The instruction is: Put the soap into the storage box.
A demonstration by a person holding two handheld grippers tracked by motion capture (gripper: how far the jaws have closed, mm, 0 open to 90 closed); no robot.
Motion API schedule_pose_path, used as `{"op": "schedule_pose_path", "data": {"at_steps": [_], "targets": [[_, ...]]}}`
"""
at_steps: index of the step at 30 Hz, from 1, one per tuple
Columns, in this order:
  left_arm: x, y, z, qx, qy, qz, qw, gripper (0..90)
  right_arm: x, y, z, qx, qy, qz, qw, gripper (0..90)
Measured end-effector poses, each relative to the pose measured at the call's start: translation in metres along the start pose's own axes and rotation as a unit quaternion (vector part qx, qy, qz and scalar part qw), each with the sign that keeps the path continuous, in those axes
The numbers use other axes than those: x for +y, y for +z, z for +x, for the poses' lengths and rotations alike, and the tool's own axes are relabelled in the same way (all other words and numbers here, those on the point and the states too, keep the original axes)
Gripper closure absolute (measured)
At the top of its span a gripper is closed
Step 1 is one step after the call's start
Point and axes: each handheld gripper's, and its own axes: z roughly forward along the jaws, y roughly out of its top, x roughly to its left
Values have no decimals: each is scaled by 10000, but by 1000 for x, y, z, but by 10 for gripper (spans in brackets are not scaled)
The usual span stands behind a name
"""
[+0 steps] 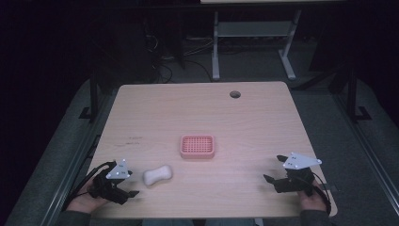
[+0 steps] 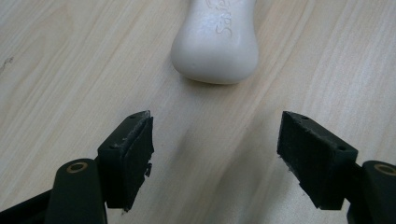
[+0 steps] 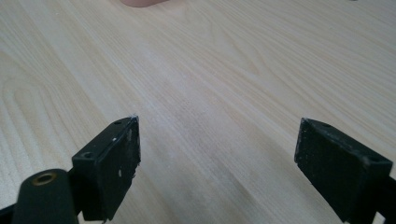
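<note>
We hold the left gripper (image 2: 217,154) spread just near of the soap (image 2: 215,39), lined up to grasp it, while the right gripper (image 3: 217,163) waits released, far right.

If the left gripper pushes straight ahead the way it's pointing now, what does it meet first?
Most likely the soap: it lies just ahead of the open left gripper, with bare table between. The jaws have not reached it yet.

The white soap bar (image 2: 215,39) bears embossed script, cut off.
</note>
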Motion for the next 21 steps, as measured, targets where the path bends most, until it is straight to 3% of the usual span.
{"op": "schedule_pose_path", "data": {"at_steps": [21], "targets": [[9, 1, -2, -7, 107, -25, 9999, 264, 0, -2, -1, 3, -6, -31, 10000, 136]]}}
